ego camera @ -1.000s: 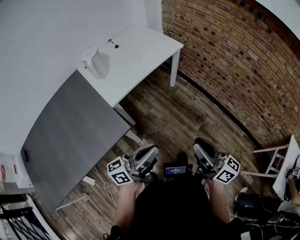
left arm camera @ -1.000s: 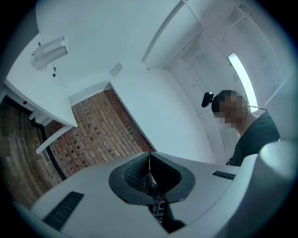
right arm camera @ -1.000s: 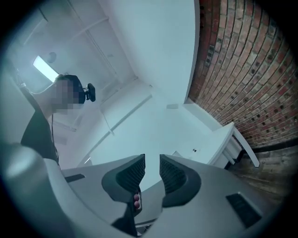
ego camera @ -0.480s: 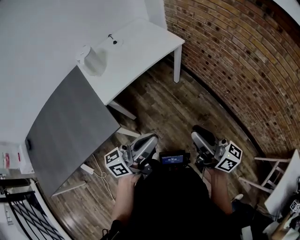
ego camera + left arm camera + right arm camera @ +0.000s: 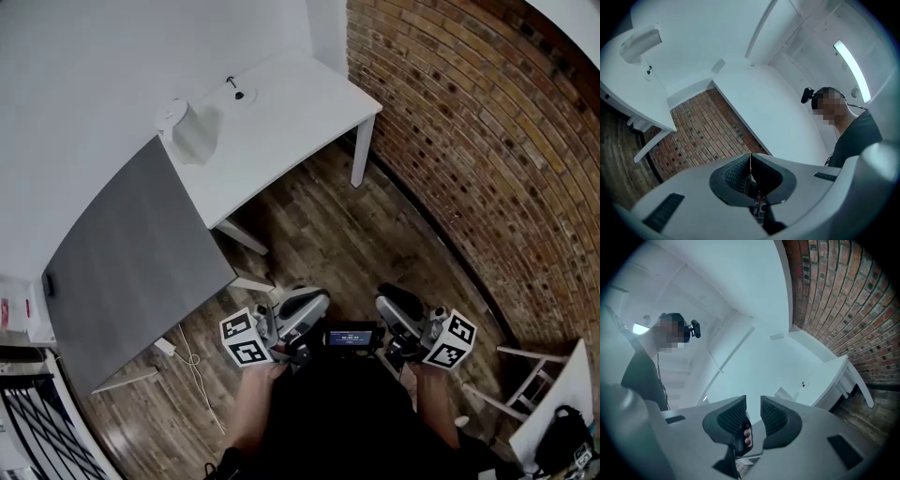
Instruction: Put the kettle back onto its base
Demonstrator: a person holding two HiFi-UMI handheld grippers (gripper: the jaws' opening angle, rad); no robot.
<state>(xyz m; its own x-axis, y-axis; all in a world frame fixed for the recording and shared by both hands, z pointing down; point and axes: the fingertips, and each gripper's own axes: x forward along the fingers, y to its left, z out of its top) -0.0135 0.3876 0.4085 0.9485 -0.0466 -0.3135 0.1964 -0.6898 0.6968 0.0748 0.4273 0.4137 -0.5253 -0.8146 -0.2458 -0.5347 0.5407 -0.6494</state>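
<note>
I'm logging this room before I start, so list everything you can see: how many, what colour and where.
kettle: one, white, on the white table, by the wall
small item: one, dark, on the white table beyond the kettle; too small to identify
white table: one, white, in the corner
grey tabletop: one, grey, next to the white table's kettle end
brick wall: one, red-brown, right side
floor: brown wood planks
power lead: one, white, on the floor by the grey tabletop
left gripper: one, grey, jaws shut, empty
right gripper: one, grey, jaws slightly apart, empty
</note>
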